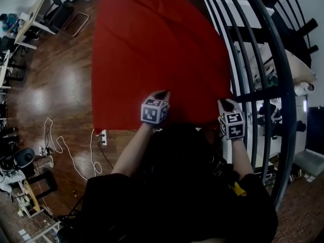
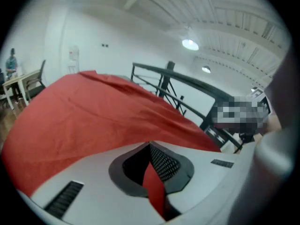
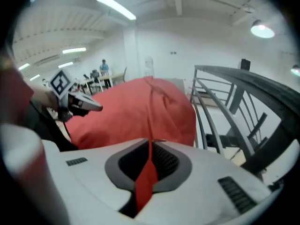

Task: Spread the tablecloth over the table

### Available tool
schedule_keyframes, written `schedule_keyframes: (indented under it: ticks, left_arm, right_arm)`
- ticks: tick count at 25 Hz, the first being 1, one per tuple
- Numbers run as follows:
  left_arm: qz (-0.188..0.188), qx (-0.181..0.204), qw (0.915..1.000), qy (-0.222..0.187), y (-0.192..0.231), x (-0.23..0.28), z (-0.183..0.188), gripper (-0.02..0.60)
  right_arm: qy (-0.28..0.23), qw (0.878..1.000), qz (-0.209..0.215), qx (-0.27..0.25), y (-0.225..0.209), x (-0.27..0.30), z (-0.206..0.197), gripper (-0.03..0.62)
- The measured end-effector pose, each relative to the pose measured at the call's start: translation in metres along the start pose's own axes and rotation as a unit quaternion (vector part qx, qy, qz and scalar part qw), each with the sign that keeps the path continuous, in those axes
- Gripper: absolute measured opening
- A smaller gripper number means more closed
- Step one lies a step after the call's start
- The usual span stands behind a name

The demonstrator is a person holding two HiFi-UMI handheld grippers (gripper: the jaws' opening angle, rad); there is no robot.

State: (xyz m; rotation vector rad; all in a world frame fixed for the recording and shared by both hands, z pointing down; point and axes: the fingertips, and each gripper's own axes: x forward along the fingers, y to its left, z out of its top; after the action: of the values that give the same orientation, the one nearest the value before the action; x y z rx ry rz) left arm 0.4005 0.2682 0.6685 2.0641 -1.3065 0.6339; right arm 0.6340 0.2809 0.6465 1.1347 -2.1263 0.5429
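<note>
Left gripper (image 1: pixel 161 95): clamped on cloth (image 1: pixel 152 49) hem, left of railing (image 1: pixel 263 75). Cloth: red, billowed, left of railing; likely lifted to float it flat. Right gripper (image 1: pixel 226 105): pinched hem, just beside railing; two grips held edge wide.

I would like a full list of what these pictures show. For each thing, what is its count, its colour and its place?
tablecloth: one, red, spread wide in front of the person
floor: one, brown wood, below the cloth
railing: one, black bars, right of the cloth
cable: one, white, loose on the floor at lower left
chair: at least one, black, far upper left
desk: at least one, pale, beside the chair
ceiling lamps: several, white, overhead
left gripper: one, white with a black-and-white cube, shut on the cloth's near edge
right gripper: one, same colours, shut on the cloth near the railing
clothing: black, bottom of the head view
</note>
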Motion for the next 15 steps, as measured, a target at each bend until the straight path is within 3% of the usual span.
schedule_keyframes:
  ticks: [1, 3, 7, 10, 15]
  left_arm:
    - [0.017, -0.010, 0.9985, -0.051, 0.008, -0.012, 0.014, 0.002]
    - [0.056, -0.027, 0.9903, -0.124, 0.023, -0.042, 0.034, 0.002]
    - [0.120, -0.056, 0.9682, -0.212, 0.058, -0.116, 0.050, 0.002]
    - [0.160, -0.083, 0.9469, -0.266, 0.100, -0.179, 0.038, 0.002]
    - [0.211, -0.107, 0.9035, -0.357, 0.182, -0.283, 0.021, 0.001]
  right_arm:
    - [-0.045, 0.998, 0.032, 0.005, 0.012, 0.005, 0.024, 0.008]
    - [-0.110, 0.988, 0.112, 0.016, 0.043, 0.016, 0.066, 0.006]
    - [-0.174, 0.957, 0.231, 0.000, 0.116, 0.026, 0.123, 0.006]
    - [-0.202, 0.943, 0.260, -0.043, 0.178, 0.025, 0.149, 0.006]
    - [-0.246, 0.923, 0.280, -0.099, 0.290, 0.031, 0.209, 0.005]
